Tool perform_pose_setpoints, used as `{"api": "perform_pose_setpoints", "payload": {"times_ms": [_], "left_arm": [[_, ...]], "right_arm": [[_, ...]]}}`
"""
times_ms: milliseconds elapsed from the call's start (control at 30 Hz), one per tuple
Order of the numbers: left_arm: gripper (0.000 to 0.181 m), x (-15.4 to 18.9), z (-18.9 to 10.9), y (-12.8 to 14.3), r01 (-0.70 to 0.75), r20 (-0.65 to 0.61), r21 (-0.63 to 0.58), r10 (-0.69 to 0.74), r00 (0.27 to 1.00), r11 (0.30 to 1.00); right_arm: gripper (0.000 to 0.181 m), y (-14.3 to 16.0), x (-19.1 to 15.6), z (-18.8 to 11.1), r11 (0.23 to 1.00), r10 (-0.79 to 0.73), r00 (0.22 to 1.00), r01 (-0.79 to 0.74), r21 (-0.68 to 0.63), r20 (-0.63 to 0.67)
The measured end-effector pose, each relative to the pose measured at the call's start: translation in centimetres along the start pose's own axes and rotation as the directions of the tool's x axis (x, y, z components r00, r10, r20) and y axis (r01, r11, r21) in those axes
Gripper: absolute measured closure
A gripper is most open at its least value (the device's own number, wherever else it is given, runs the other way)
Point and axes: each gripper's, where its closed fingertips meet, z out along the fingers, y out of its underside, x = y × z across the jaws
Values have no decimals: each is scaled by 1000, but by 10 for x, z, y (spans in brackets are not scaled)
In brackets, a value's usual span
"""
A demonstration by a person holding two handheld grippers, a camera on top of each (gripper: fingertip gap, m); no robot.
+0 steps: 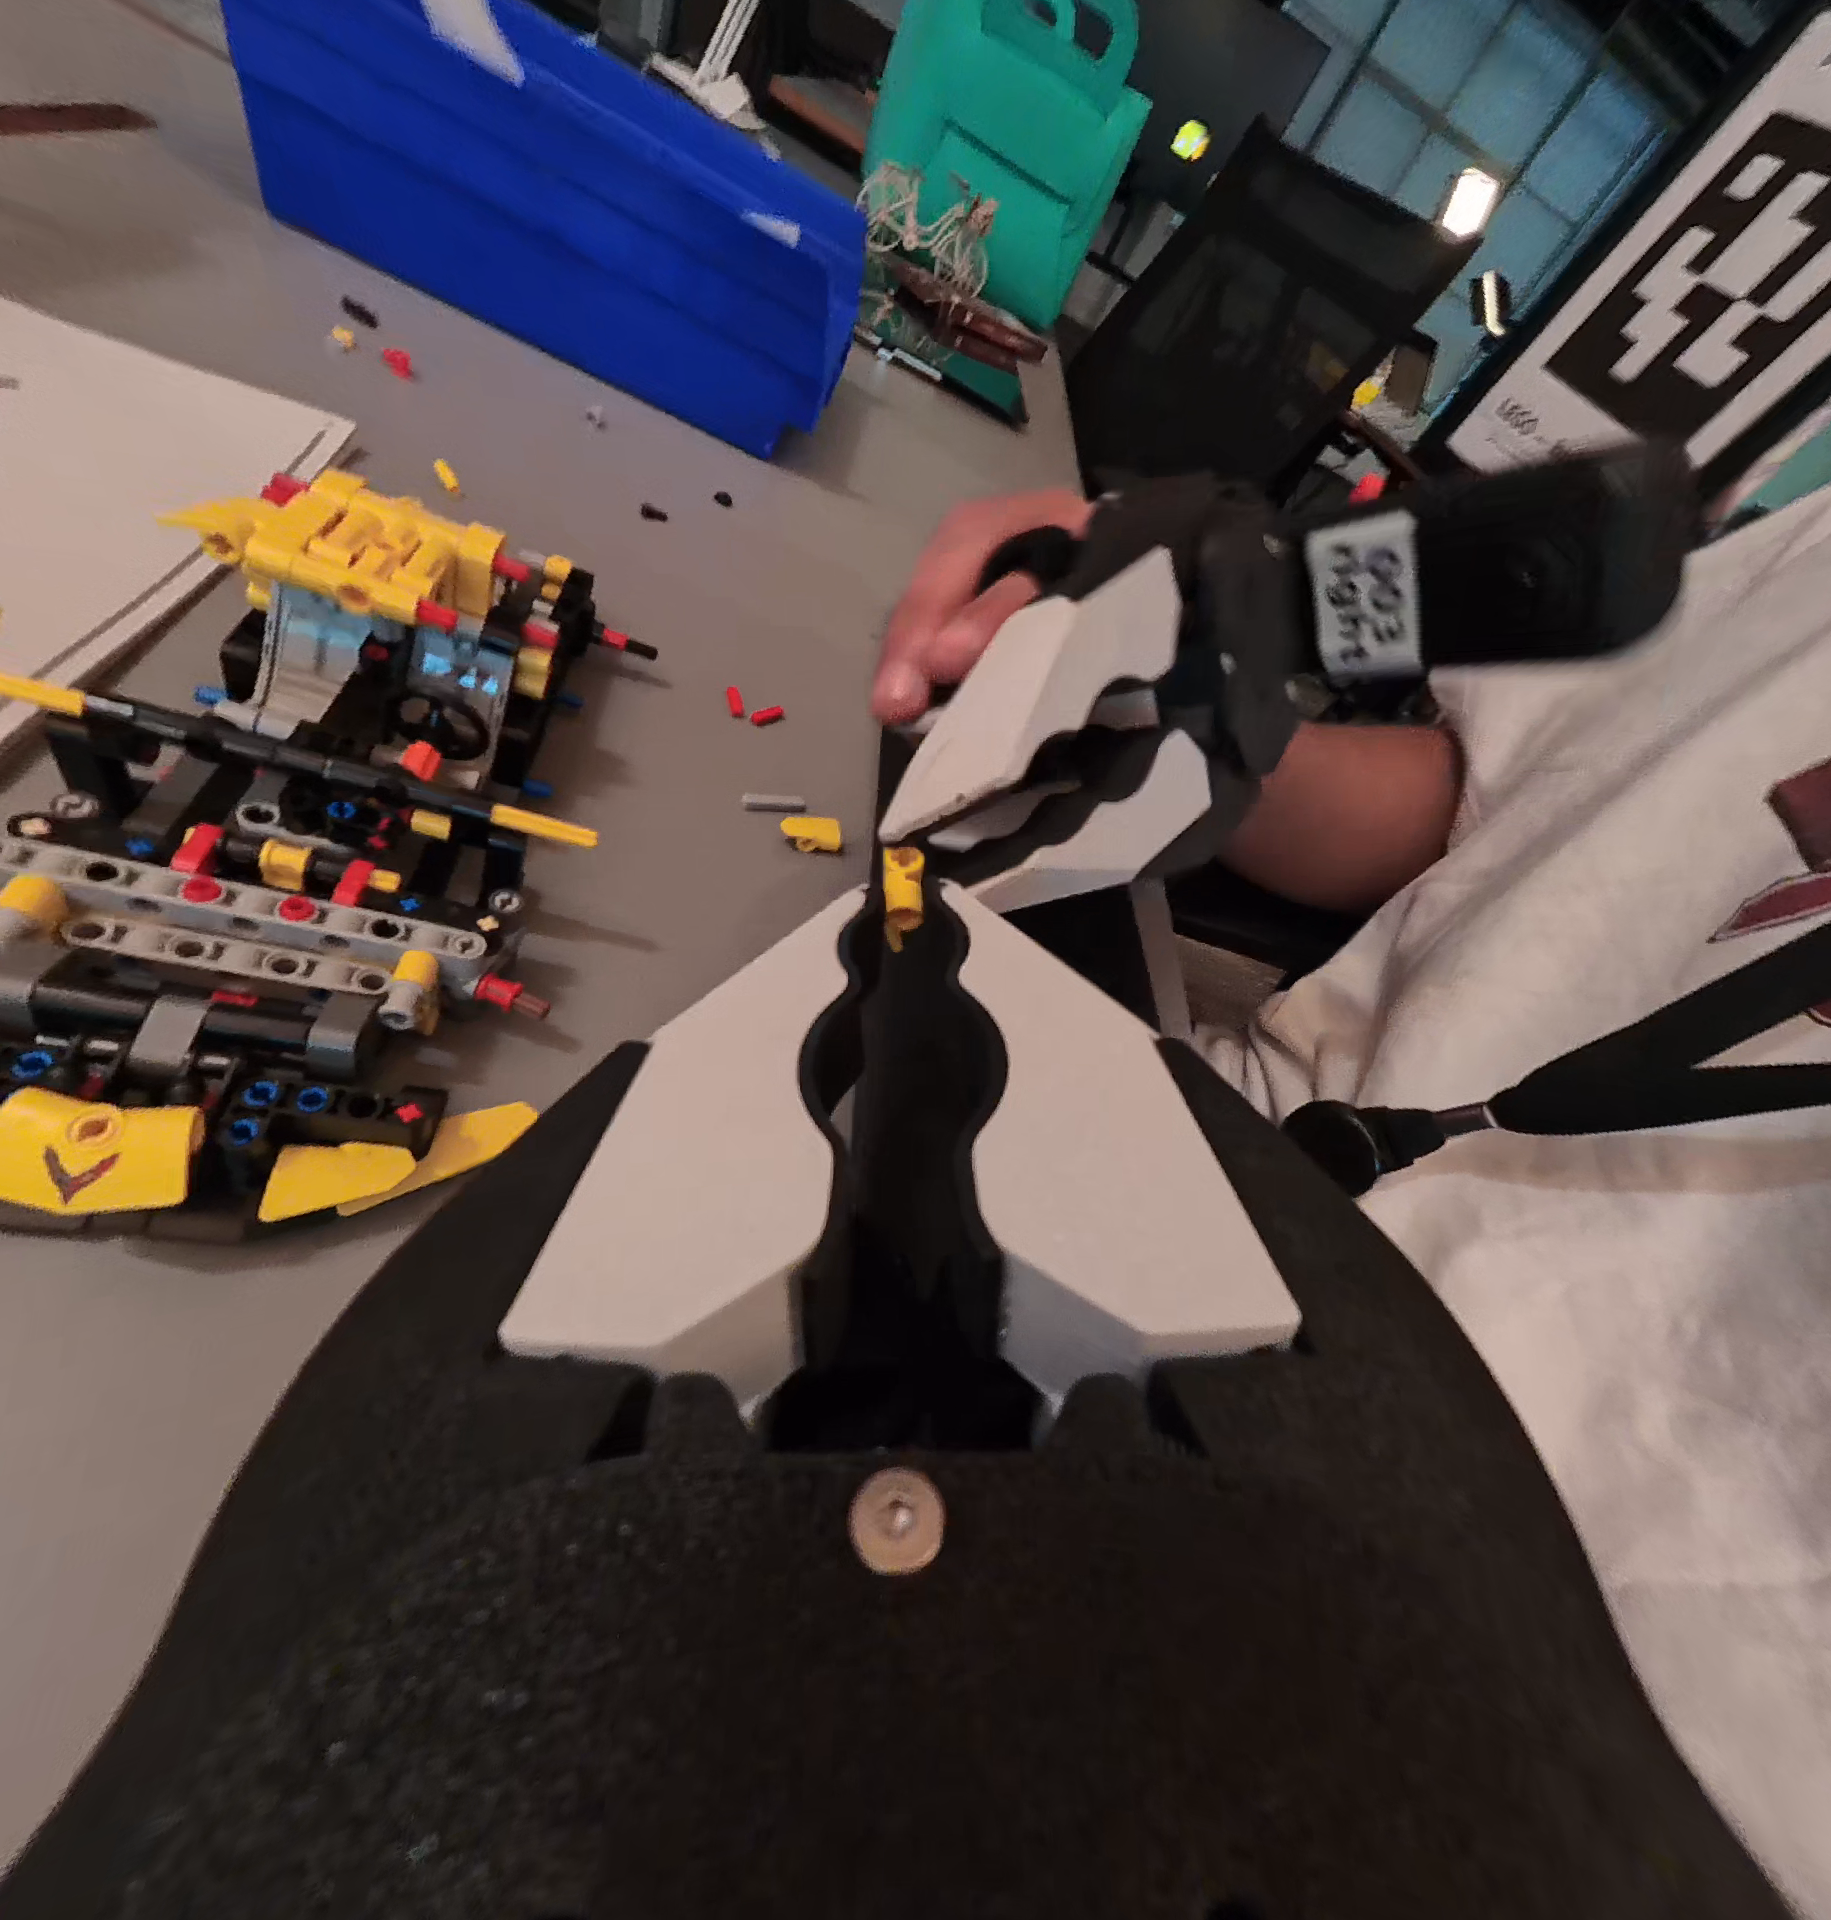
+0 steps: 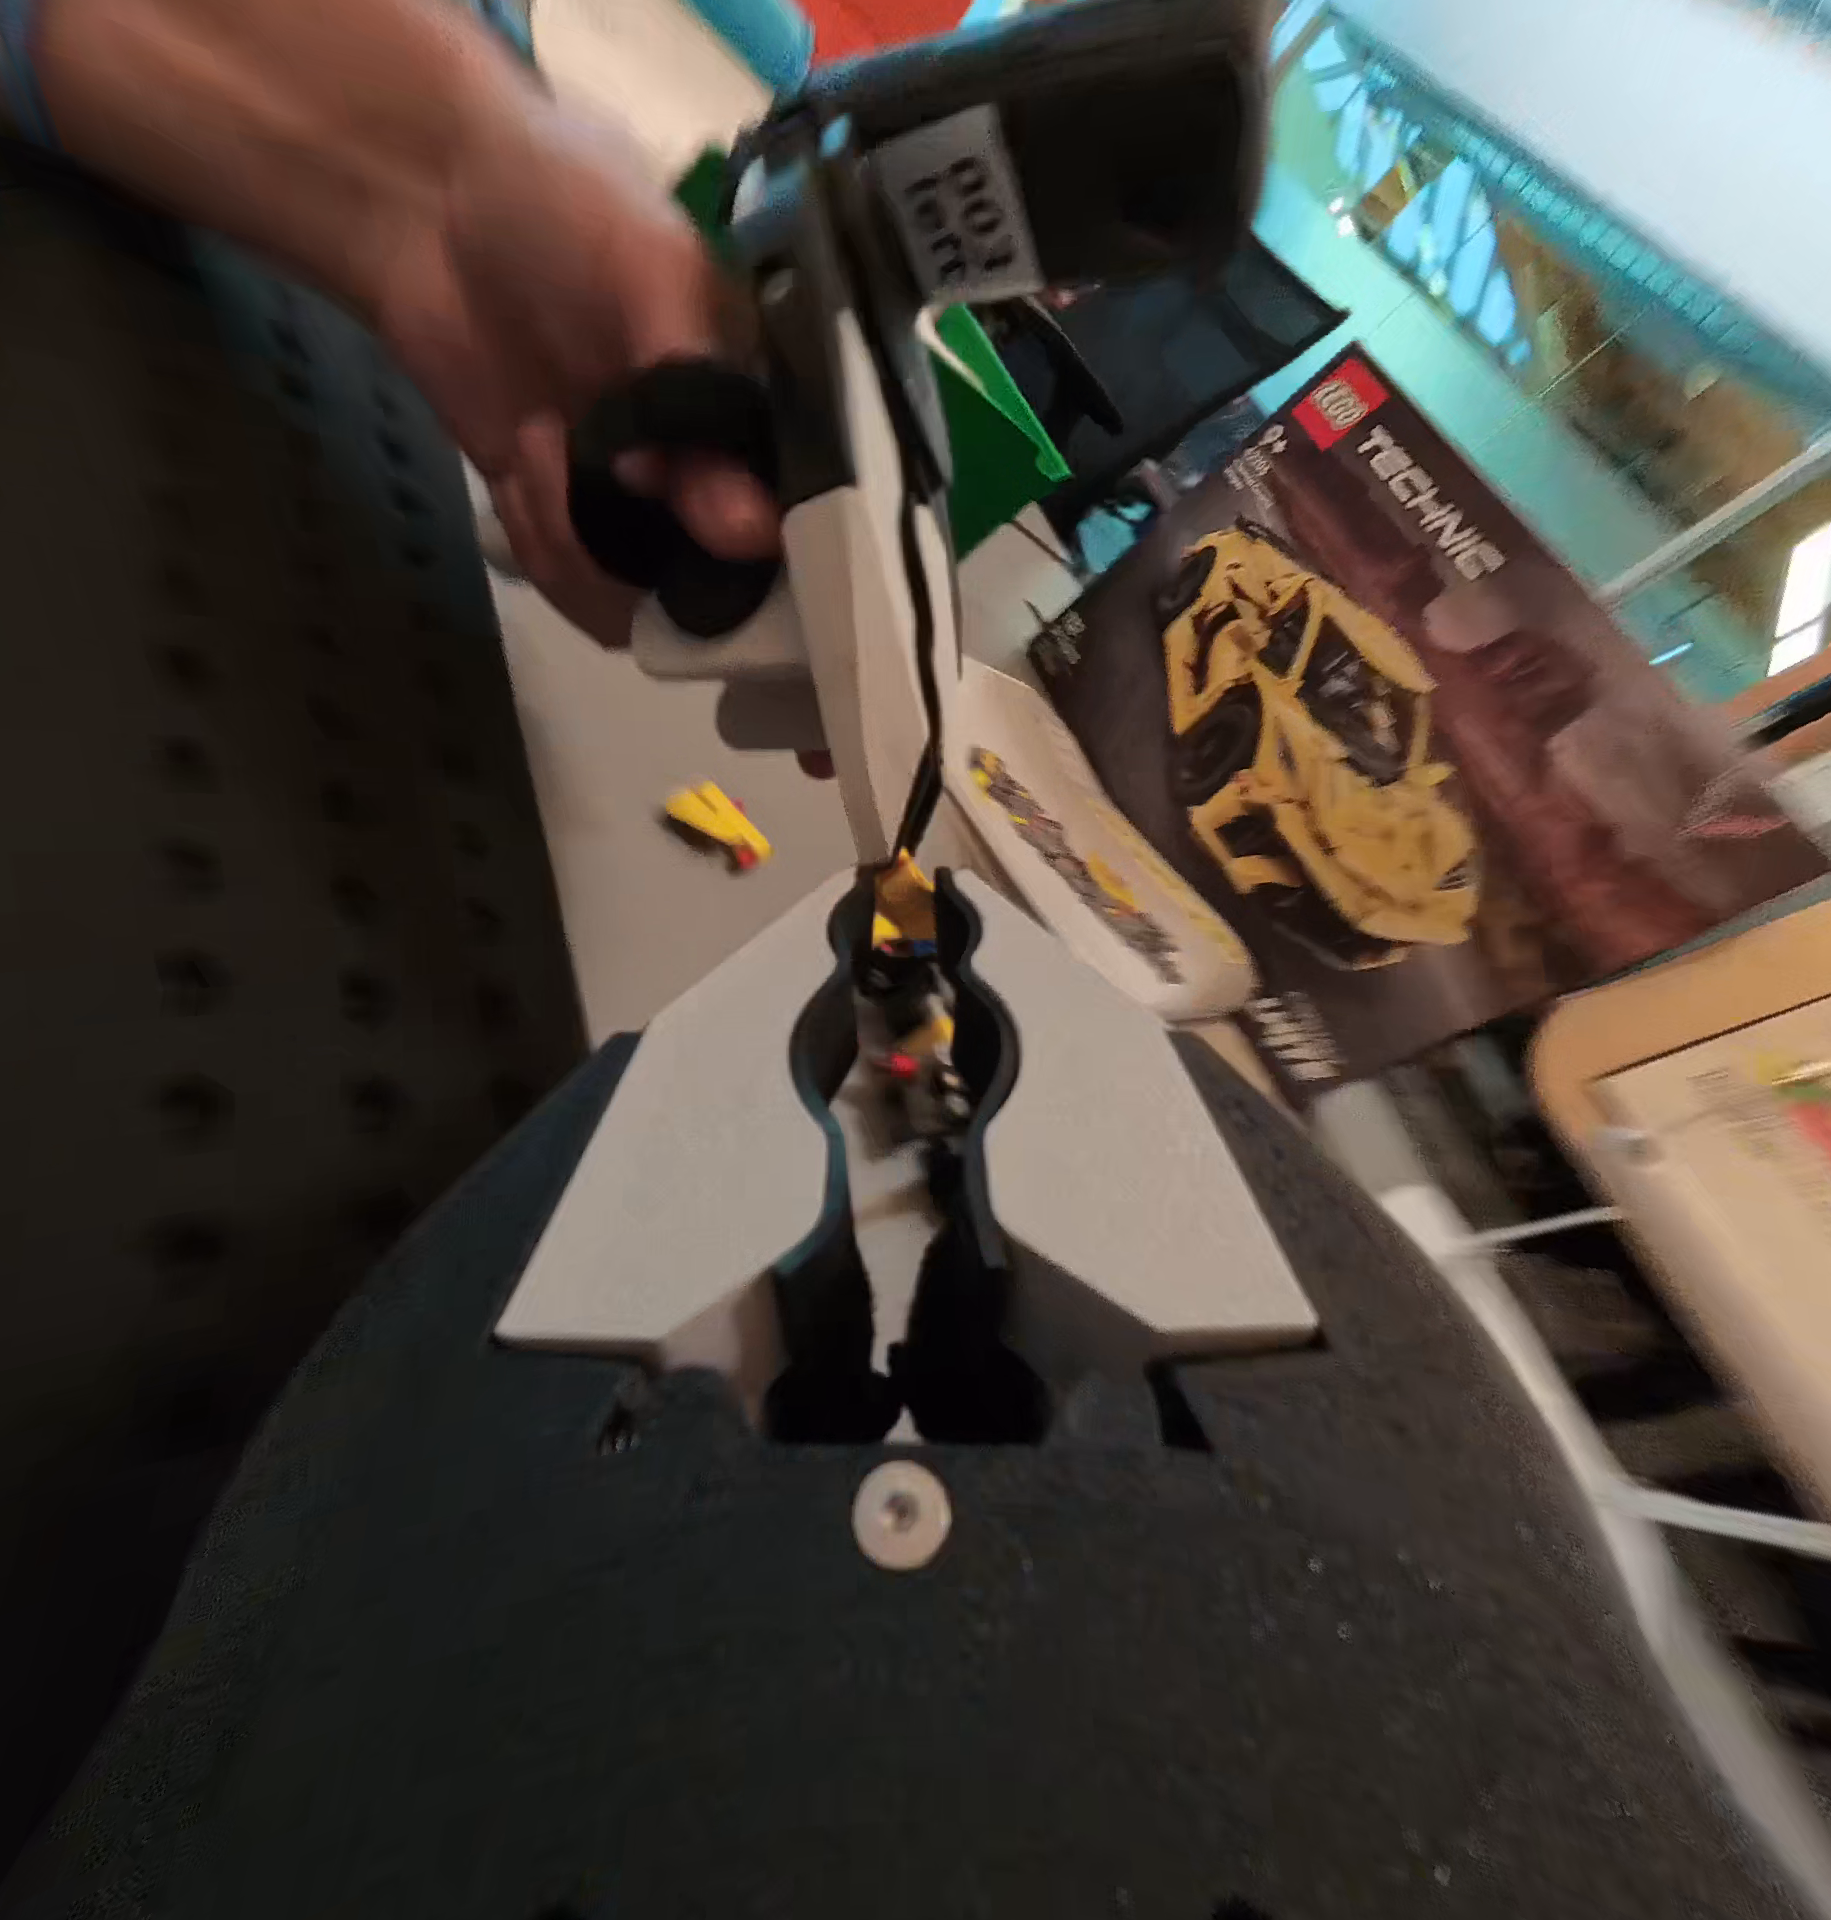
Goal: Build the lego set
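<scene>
Between left hand-held gripper (image 1: pixel 898 883) tips, upright yellow connector (image 1: pixel 902 881)

Printed writing on set box (image 2: pixel 1410 727), right gripper's tag (image 1: pixel 1363 608), left gripper's tag (image 2: pixel 958 213).

- Left gripper (image 1: pixel 903 896): fingers nearly together, pinching a small yellow connector (image 1: pixel 902 881) at the tips.
- Right gripper (image 2: pixel 900 894): fingers drawn close, tips meeting the left gripper's tips at that piece.
- Bare hand (image 1: pixel 952 603) wraps the right gripper's handle.
</scene>
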Motion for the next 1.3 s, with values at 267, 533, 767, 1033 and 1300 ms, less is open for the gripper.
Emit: {"api": "perform_pose_setpoints", "payload": {"times_ms": [267, 533, 767, 1033, 1300], "left_arm": [[174, 48, -23, -48, -362, -17, 325, 388, 922, 874], [174, 70, -15, -69, -264, -84, 493, 348, 934, 829], [174, 64, -8, -75, -125, -117, 537, 221, 968, 834], [157, 16, 9, -22, -252, -1, 103, 253, 967, 962], [156, -33, 31, 66, -510, -41, -472, 560, 827, 719]], "right_arm": [[156, -44, 22, -31, 564, 646, 529, -816, 123, 550], [164, -83, 36, -40, 428, 590, 532, -844, 324, 607], [175, -80, 45, -44, 408, 607, 561, -828, 386, 563], [175, -26, 54, -41, 654, 624, 697, -713, 251, 353], [176, 34, 47, -34, 824, 547, 824, -561, 74, 150]]}}
